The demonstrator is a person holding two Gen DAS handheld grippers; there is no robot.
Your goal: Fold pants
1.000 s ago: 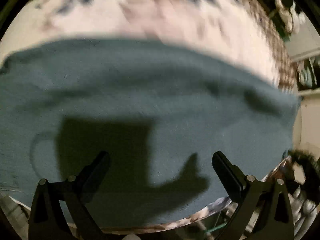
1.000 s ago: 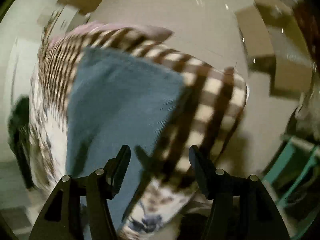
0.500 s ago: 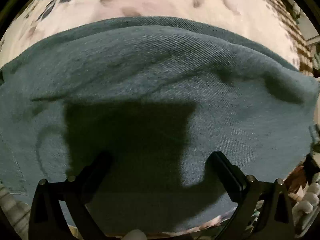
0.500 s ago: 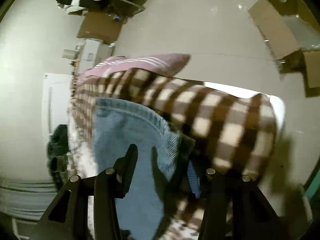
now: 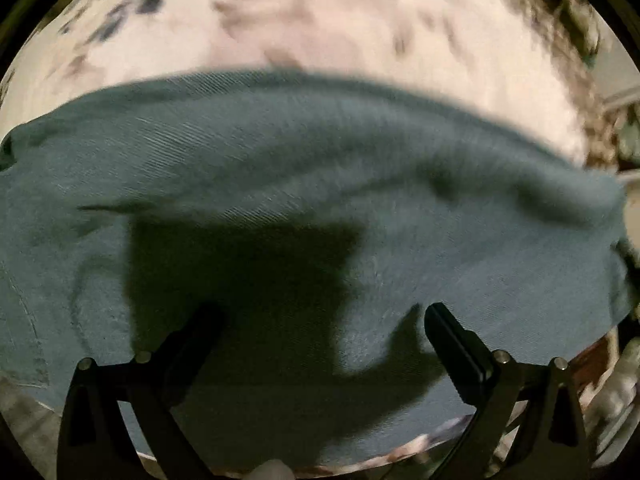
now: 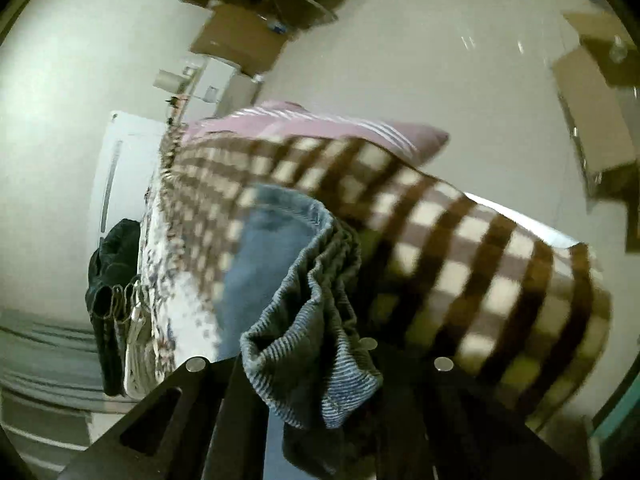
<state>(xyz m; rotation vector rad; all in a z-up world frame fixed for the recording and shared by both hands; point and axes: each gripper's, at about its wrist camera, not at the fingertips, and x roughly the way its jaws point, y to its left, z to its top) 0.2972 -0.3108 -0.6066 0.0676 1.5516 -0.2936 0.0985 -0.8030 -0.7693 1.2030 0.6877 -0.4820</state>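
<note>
Two claws work blue denim pants [image 5: 304, 184] spread on a bed [image 5: 320, 32]. Left claw [image 5: 320, 316] hovers spread apart; right claw [image 6: 316, 364] clamps bunched fabric at 6 o'clock.

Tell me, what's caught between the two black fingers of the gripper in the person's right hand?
A bunched edge of the blue denim pants, ribbed with stitching. The right gripper is shut on it; the right wrist view shows it.

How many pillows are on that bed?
1 that I can see: a pink striped pillow at the far end of the bed, beyond the brown checked blanket. Others may be hidden under the blanket.
</note>
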